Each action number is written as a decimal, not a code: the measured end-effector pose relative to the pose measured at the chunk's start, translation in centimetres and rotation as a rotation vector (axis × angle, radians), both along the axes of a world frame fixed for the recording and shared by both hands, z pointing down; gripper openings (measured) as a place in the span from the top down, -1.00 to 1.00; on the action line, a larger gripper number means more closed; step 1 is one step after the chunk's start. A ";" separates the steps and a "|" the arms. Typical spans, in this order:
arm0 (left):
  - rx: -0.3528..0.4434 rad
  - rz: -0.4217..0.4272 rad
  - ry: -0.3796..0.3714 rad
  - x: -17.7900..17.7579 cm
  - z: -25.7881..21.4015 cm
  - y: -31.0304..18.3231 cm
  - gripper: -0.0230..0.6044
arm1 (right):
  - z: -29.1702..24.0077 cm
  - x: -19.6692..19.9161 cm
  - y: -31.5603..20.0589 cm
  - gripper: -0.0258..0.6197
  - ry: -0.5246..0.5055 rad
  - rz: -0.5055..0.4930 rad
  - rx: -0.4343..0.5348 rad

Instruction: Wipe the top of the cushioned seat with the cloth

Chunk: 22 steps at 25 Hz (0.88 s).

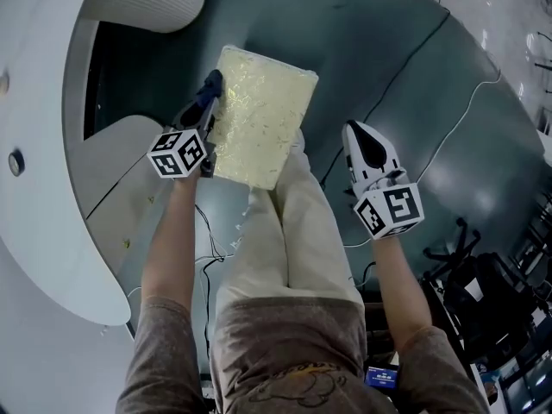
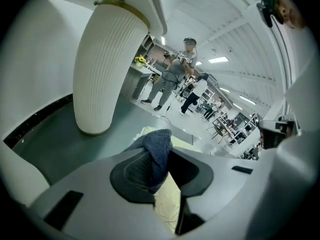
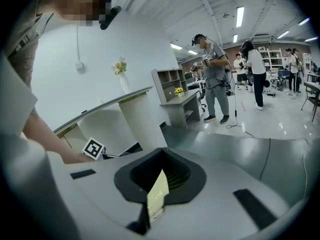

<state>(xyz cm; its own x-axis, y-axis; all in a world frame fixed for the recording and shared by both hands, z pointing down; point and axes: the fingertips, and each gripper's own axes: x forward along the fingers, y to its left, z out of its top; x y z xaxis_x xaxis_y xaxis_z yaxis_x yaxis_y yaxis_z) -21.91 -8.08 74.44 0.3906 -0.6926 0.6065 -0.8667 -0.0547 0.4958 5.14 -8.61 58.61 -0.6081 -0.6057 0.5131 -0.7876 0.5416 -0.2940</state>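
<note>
No legible words, numbers or brands anywhere. Only square black-and-white code patterns on the left marker cube [image 1: 179,153] and right marker cube [image 1: 390,210]. Shirt print [image 1: 289,388] possibly lettering, too blurred to read.

Person wears a grey-brown short-sleeved T-shirt [image 1: 285,343] with a yellowish line-drawn print on the front, and beige trousers [image 1: 289,231]. Left gripper [image 1: 210,93]: pale grey shell, black ribbed jaw pads, left marker cube [image 1: 179,153] with black-and-white squares at the rear. Right gripper [image 1: 354,132]: white shell, black oval panel on top, matching right marker cube [image 1: 390,210]. Both shells have black rectangular slots.
</note>
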 end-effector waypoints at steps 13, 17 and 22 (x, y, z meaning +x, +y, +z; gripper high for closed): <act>-0.060 0.098 0.029 5.9 1.9 0.8 0.64 | -0.1 1.8 0.7 0.91 -0.004 0.032 0.002; -0.064 0.163 0.034 8.8 1.6 1.4 0.64 | -0.5 2.5 1.0 0.91 -0.003 0.049 0.001; -0.062 0.227 0.051 12.6 1.5 2.5 0.64 | -0.7 3.5 1.8 0.91 -0.006 0.067 0.005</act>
